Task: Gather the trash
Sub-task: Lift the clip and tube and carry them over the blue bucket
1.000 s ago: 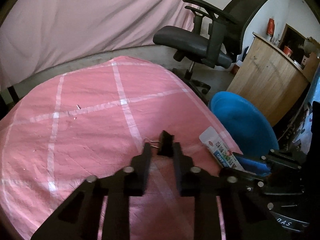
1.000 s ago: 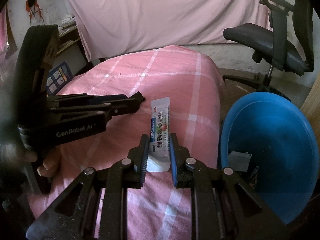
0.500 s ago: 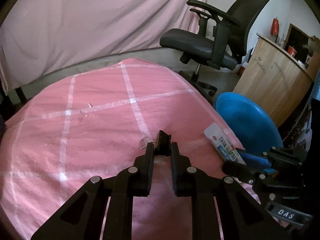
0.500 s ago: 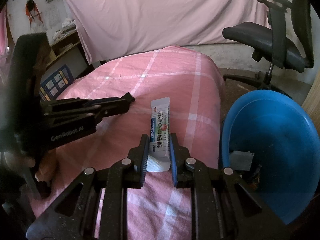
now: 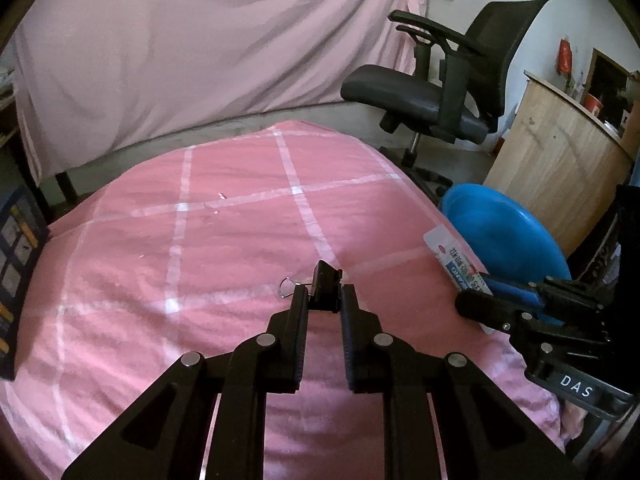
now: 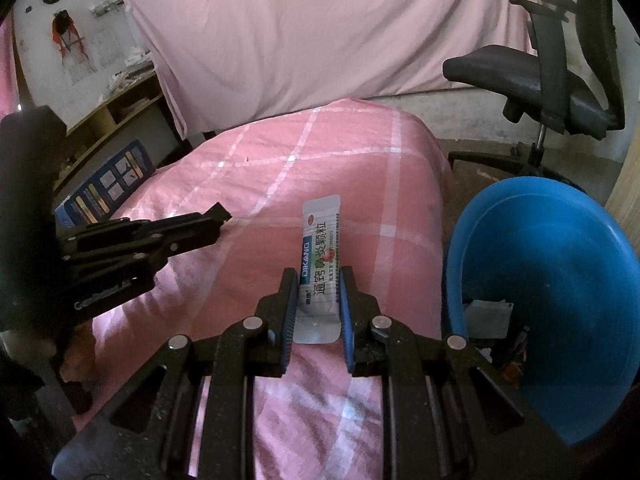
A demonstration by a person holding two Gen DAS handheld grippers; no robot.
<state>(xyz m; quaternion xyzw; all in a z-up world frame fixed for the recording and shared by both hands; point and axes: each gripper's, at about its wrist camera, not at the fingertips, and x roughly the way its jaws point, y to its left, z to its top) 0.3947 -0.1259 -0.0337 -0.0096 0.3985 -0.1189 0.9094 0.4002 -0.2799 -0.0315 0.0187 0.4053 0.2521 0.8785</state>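
Note:
My left gripper (image 5: 323,295) is shut on a black binder clip (image 5: 326,286) and holds it just above the pink checked cloth (image 5: 224,248). My right gripper (image 6: 319,280) is shut on a white medicine sachet (image 6: 320,256) with blue and green print, held over the cloth's right side. The sachet (image 5: 454,262) and the right gripper (image 5: 472,304) also show in the left wrist view. The left gripper (image 6: 220,216) shows at the left in the right wrist view. A blue basin (image 6: 560,280) stands right of the table and holds a few scraps (image 6: 486,312).
A grey office chair (image 5: 436,88) stands behind the basin (image 5: 504,236). A wooden counter (image 5: 560,160) is at the far right. A blue box (image 6: 104,184) leans at the table's left edge. A pink sheet (image 5: 200,48) hangs behind.
The left gripper closed on the binder clip and moved with it toward the left and back. The right gripper stays shut on the sachet, nearly still.

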